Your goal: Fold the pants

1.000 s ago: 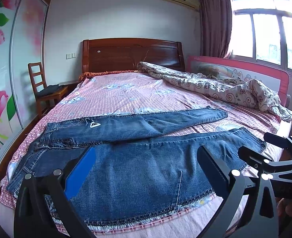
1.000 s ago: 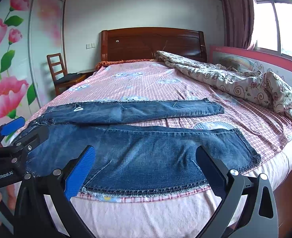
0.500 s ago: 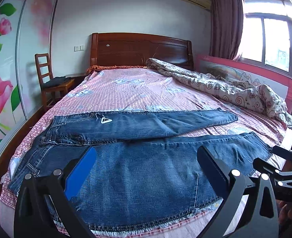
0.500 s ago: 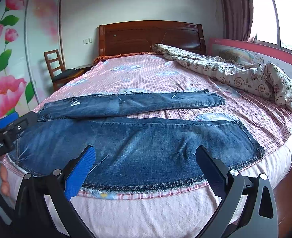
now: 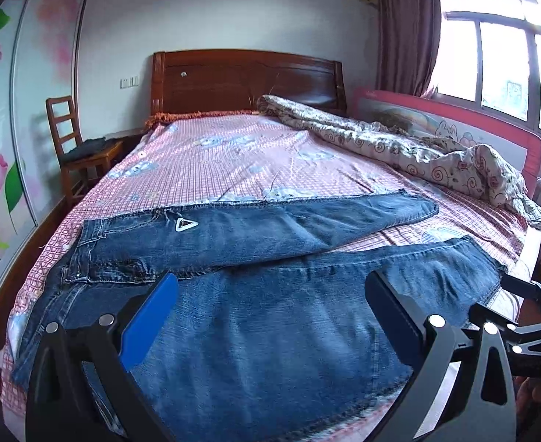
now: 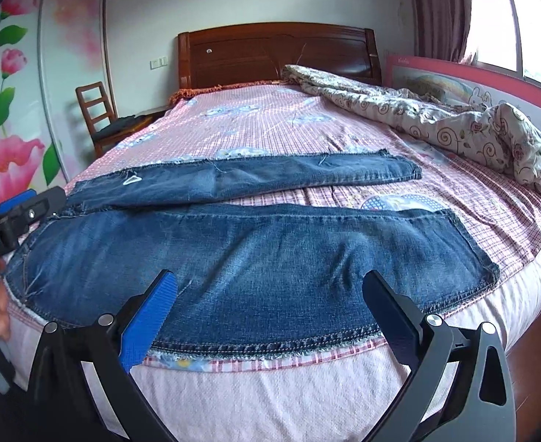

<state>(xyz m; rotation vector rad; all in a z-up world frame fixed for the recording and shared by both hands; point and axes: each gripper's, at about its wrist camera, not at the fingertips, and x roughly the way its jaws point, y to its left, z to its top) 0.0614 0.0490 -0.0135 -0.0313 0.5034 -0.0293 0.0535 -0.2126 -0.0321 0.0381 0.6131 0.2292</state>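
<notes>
A pair of blue jeans lies spread flat across the foot end of the bed, waist toward the left edge and the two legs running toward the right edge. The near leg lies along the foot edge, its lower seam just short of where the checked sheet turns down over the mattress; the far leg lies beyond it, angled slightly away so that a wedge of sheet shows between them toward the right. The left gripper hovers over the near leg, toward the waist, its fingers wide apart and holding nothing. The right gripper hangs at the foot edge in front of the near leg, fingers likewise wide apart and empty. A crumpled quilt lies along the right edge against a pink guard rail. A wooden headboard stands at the far end, and a wooden chair sits beside the left edge.
</notes>
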